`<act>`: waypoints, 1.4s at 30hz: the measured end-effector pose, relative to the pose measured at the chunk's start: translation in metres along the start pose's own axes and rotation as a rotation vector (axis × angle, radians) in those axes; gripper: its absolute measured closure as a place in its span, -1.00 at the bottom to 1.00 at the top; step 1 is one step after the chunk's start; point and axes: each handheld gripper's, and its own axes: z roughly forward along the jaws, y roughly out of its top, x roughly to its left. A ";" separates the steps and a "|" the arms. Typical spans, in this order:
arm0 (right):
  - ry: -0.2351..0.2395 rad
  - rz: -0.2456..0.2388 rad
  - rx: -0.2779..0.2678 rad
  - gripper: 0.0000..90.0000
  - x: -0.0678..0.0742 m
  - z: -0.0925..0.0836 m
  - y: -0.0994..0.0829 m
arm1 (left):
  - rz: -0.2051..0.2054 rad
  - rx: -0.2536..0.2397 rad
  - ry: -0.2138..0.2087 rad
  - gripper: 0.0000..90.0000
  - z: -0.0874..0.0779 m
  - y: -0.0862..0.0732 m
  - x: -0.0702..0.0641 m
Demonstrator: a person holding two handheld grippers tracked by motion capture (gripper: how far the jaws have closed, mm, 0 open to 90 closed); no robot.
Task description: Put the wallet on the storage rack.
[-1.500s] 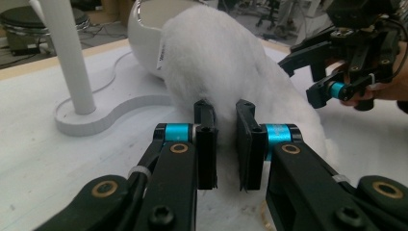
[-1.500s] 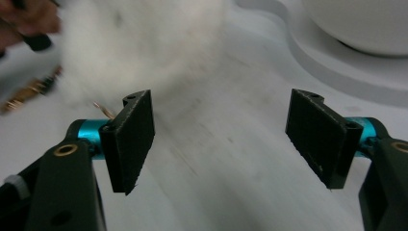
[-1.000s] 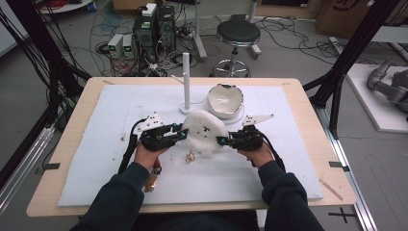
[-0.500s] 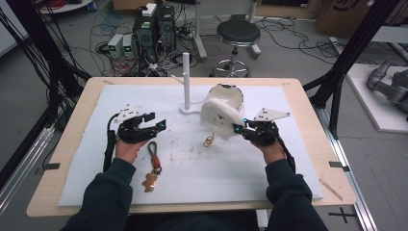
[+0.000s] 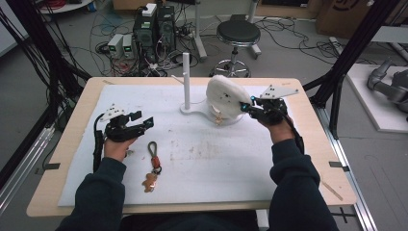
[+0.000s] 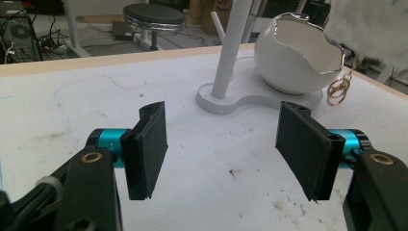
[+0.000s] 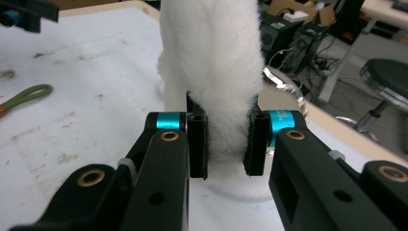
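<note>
Fur fills the space between the jaws of the right gripper (image 7: 226, 144): they are pressed on a white fluffy toy (image 7: 211, 72) and hold it firmly. In the high view the right gripper (image 5: 248, 107) carries the fluffy toy (image 5: 226, 96) in the air, above the white bowl (image 5: 211, 113) with the broken-eggshell rim. Small gold rings (image 5: 219, 120) hang from the underside of the toy, just over the bowl. The bowl stands on a white stand base (image 5: 192, 111), and from the same base a white post (image 5: 186, 79) with a short side peg rises upright, at the far middle of the white mat (image 5: 207, 159) that covers the table (image 5: 62, 144).

The left gripper (image 5: 146, 123) is at the left side of the mat, well apart from the toy. Its jaws have just been opening and now stand wide apart, with nothing between them; in the left gripper view only the stained mat is seen between the left gripper (image 6: 223, 144) pads. Beyond them the same view shows the post (image 6: 228, 53), the bowl (image 6: 288, 62), the hanging rings (image 6: 339, 89) and an edge of the toy (image 6: 370, 29) at the top right.

A keychain (image 5: 153, 166) with a green loop, a red part and a small brown figure lies flat on the mat, near the person's left hand and apart from both grippers
</note>
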 end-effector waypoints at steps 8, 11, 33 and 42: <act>-0.067 -0.067 0.027 0.71 -0.016 0.002 0.025 | -0.002 0.011 -0.010 -0.21 0.003 -0.002 -0.002; -0.109 -0.081 0.050 0.71 -0.024 0.006 0.029 | -0.005 0.011 -0.013 -0.21 0.003 -0.002 -0.002; -0.175 -0.453 0.286 0.70 -0.024 0.058 0.027 | -0.018 0.015 -0.021 -0.21 0.005 -0.004 -0.002; -0.199 -0.449 0.359 0.71 -0.024 0.080 0.017 | -0.017 0.026 -0.029 -0.21 0.007 -0.005 -0.003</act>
